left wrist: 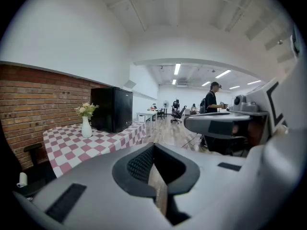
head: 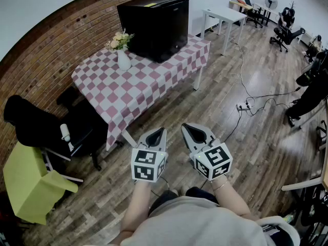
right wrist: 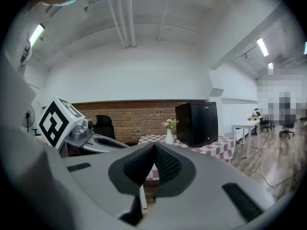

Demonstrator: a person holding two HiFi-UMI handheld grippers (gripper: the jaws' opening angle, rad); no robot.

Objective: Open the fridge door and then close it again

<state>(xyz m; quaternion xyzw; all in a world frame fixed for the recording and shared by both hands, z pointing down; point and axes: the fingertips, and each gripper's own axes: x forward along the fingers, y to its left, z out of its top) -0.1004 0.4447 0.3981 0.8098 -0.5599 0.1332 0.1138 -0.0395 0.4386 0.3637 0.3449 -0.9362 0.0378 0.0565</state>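
A small black fridge stands on the far end of a table with a red-and-white checked cloth, its door closed. The fridge also shows at the left in the left gripper view and at the right in the right gripper view. My left gripper and right gripper hover side by side over the wooden floor, well short of the table and far from the fridge. Both are shut with nothing between the jaws. The left gripper and right gripper point toward the table.
A white vase with flowers stands beside the fridge. Black chairs and a yellow-green chair sit left of the table. Cables and a power strip lie on the floor at right. White desks and office chairs stand further back.
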